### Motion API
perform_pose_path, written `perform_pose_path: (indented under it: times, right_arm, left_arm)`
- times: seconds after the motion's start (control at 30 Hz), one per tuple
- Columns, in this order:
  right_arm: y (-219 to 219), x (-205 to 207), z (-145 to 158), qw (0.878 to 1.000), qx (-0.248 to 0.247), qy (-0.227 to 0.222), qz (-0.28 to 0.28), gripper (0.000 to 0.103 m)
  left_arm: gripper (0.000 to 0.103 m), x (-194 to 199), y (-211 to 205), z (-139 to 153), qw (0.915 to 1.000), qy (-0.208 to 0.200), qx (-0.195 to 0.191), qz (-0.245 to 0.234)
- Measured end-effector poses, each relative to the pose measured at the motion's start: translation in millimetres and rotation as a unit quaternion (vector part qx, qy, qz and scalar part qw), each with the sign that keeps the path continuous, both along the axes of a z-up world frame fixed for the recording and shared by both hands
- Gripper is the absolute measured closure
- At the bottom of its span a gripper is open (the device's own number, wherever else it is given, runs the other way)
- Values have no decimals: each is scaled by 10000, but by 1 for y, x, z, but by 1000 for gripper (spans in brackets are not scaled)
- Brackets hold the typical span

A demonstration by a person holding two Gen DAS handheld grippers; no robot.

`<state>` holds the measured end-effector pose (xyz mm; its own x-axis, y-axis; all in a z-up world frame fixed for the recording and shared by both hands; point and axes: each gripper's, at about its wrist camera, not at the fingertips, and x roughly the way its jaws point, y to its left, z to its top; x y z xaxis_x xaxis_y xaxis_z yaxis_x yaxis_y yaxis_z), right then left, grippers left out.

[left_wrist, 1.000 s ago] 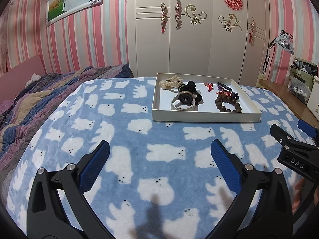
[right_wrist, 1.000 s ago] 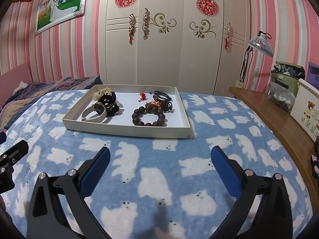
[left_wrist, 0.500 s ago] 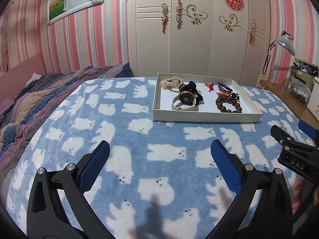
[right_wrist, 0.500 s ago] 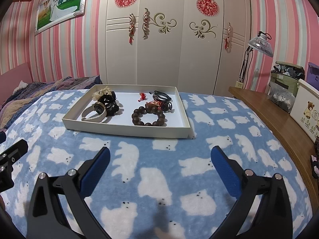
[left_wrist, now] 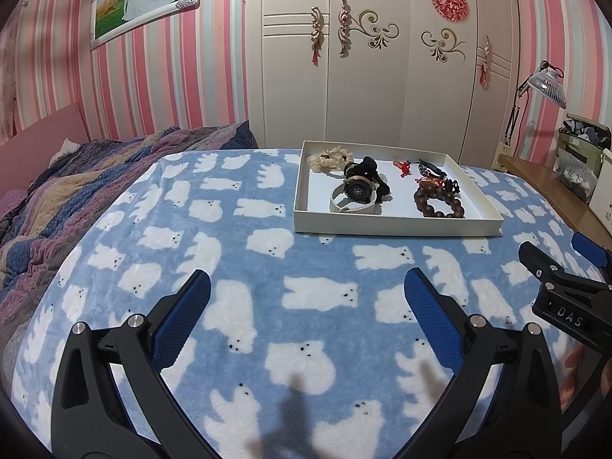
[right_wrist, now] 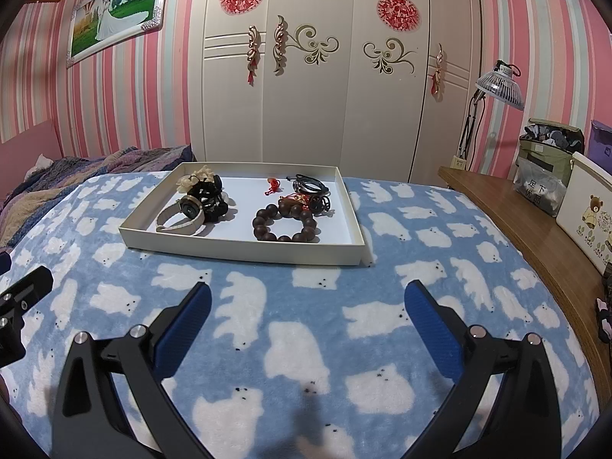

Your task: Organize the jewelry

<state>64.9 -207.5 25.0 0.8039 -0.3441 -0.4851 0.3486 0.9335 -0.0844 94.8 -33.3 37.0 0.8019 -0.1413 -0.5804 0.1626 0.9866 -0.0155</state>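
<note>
Soft bed blanket [right_wrist: 306, 306] carries the tray [right_wrist: 244, 248] of tangled jewelry [right_wrist: 285, 220]; both tools, left tool [left_wrist: 308, 287] and right tool [right_wrist: 308, 298], hover released, well short (snagged cords could drag neighbours out).

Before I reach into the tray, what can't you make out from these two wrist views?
- Black pile: the watch overlaps its front in both views; what it is and how many pieces it holds are unclear.
- Cords and red charm: too small and tangled to separate in either view.
- Tray floor behind its near wall: hidden in both views.
- Right gripper: cut off by the left view's right edge.
</note>
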Motion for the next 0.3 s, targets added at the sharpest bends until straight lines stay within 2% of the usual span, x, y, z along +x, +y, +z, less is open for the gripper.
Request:
perform_pose_path:
  times: [0.3]
  right_arm:
    - [-1,0,0,10000,7,3,4,2]
  left_arm:
    - [3,0,2,0,10000,55,-44,33]
